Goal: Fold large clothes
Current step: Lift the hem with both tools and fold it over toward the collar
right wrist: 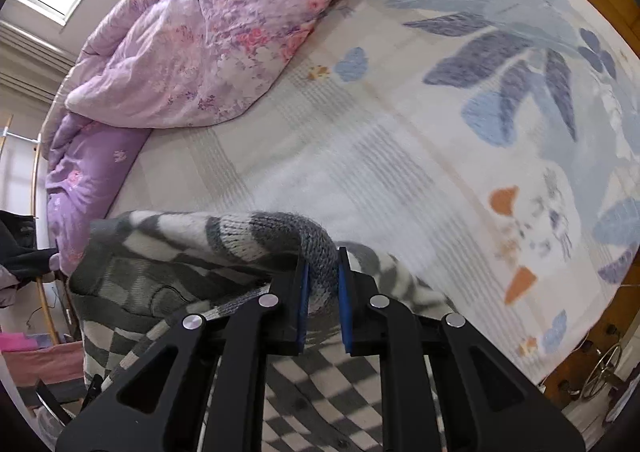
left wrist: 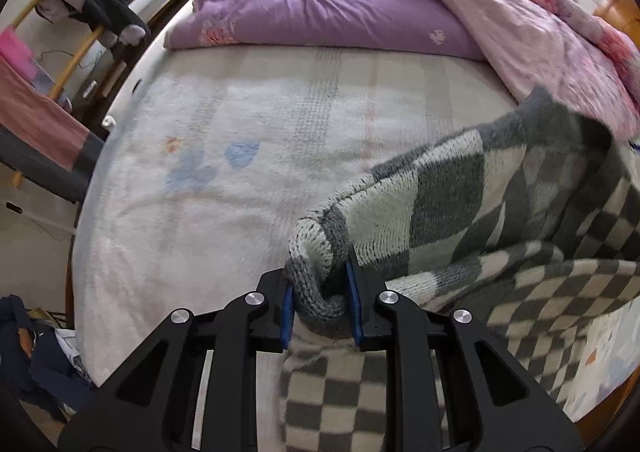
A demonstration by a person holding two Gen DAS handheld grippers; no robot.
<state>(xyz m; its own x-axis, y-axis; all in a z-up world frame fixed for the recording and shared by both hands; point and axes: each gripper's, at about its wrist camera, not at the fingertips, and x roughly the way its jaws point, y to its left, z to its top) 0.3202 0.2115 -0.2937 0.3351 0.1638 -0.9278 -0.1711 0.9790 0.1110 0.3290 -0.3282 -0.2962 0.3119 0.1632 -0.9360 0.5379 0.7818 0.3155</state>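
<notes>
Left hand-held gripper [left wrist: 320,302], right hand-held gripper [right wrist: 322,302]: black linkages, blue pads, silver screws.

Your left gripper [left wrist: 319,298] fills the bottom centre of the left wrist view, its black linkage arms fanning toward the lower corners. Its blue pads [left wrist: 287,306] stand upright and parallel, a moderate gap between them, clamped on a bunched knit fold of the sweater [left wrist: 460,188]. Your right gripper [right wrist: 323,302] sits at the bottom centre of the right wrist view in the same pose, arms spreading to the lower corners. Its blue pads [right wrist: 345,302] stand closer together, pinching a narrower roll of the sweater [right wrist: 224,236]. Both grippers point steeply downward.
</notes>
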